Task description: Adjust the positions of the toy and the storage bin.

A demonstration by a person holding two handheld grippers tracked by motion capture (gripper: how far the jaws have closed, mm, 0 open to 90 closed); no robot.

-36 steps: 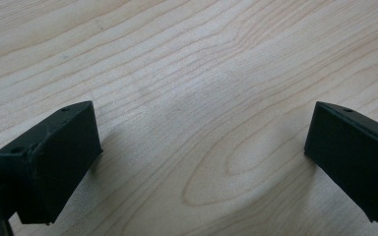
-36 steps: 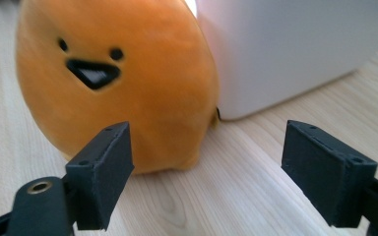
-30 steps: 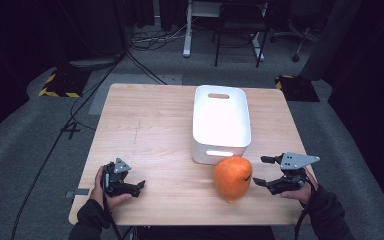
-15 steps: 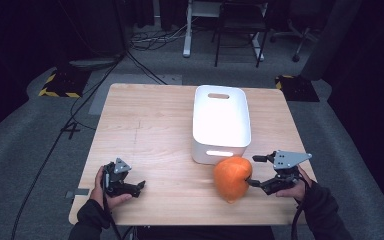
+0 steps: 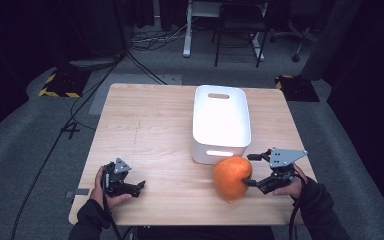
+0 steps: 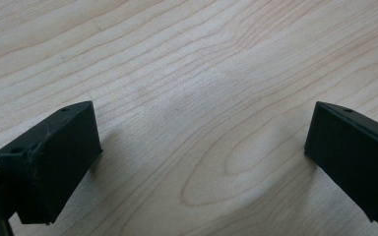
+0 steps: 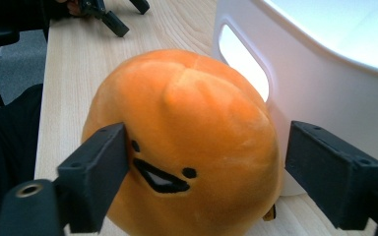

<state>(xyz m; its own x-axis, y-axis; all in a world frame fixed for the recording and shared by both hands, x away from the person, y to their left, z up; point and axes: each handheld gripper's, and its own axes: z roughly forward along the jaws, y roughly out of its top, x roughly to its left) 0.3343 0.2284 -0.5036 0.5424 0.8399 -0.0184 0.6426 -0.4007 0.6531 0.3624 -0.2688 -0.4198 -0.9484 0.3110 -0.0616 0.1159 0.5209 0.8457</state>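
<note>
An orange round plush toy (image 5: 230,177) with a small black face (image 7: 192,113) sits on the wooden table just in front of the white bin (image 5: 197,120). My right gripper (image 5: 251,170) reaches it from the right, and its jaws have just been opening. In the right gripper view the right gripper (image 7: 206,162) stands open with the plush between the jaws. One jaw lies against the toy's side, the other stands clear of it. My left gripper (image 5: 130,182) rests near the table's front left, open over bare wood (image 6: 202,147).
The white bin's wall (image 7: 325,98) with its handle slot stands right behind the plush. The table's front edge (image 5: 180,220) runs close under both hands. Cables, a desk frame and yellow-black floor pads lie beyond the table.
My right gripper has moved left to the plush, and its jaws now flank the toy. The left hand has kept still.
</note>
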